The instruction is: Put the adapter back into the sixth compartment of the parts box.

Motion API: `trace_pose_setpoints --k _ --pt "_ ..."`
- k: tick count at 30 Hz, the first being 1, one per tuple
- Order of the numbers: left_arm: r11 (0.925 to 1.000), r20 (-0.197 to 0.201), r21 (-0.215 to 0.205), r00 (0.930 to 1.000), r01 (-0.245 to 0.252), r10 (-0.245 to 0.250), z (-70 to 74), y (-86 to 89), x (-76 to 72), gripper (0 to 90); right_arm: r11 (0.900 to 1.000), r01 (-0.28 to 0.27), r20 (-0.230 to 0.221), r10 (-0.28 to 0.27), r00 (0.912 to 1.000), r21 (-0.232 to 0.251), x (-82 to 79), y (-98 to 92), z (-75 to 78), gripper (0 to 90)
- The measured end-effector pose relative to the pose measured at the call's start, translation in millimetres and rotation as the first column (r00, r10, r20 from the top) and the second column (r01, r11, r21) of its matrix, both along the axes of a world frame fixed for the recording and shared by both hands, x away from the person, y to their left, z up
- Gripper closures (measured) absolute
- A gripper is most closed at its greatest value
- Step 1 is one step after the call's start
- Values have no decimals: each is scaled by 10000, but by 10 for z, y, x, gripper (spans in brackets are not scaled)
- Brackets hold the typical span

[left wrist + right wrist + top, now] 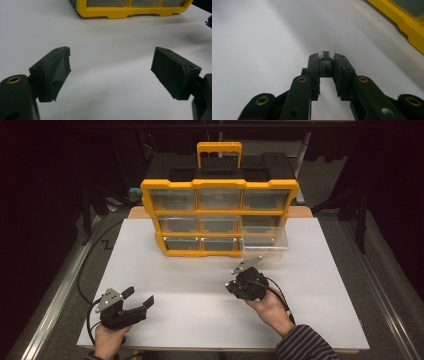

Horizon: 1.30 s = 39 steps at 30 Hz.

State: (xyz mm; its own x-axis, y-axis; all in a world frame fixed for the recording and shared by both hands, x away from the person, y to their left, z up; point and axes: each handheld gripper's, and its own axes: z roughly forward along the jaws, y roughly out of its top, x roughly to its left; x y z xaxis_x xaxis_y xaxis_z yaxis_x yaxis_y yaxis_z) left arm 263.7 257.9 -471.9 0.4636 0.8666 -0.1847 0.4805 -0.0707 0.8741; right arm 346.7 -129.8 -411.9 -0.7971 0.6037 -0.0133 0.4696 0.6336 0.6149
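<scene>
Pinching a small plug-ended adapter (326,62) in my right gripper (326,58), left gripper (110,67) gaping empty, I'm risking it slipping out near the open drawer (265,245).

This looks like a lab or test room, not a home. A bare white worktop (200,285) sits on a metal frame with long silver rails (55,305) down its sides. Everything around it is dark, with black stands and a black cable (87,265) lying beside the board. At the back stands a yellow parts box (218,217) with little clear drawers, the kind used for screws and small bits. Behind it is a black tool case with a yellow handle (219,151). The floor looks grey and plain.
</scene>
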Motion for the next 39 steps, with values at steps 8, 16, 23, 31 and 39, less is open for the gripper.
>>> trace_pose_setpoints --k 8,16,23,31,39 --pt "10000 23 -6 10000 22 -22 2 -2 -1 164 9969 459 116 -467 9988 647 -79 -264 -15 770" --pt "9999 -5 -96 10000 -32 32 2 12 7 163 9912 796 298 -832 9961 1061 -138 -473 -42 770" --pt "10000 -12 -57 10000 -9 9 0 2 9 163 9830 1127 277 -1179 9926 1450 -172 -635 -45 770" --pt "10000 3 -46 10000 -88 88 6 17 13 162 9674 1484 497 -1617 9856 2053 -246 -883 6 770" --pt "10000 -15 -13 10000 -49 48 4 13 16 162 9523 1786 610 -1993 9780 2475 -293 -1037 44 770"
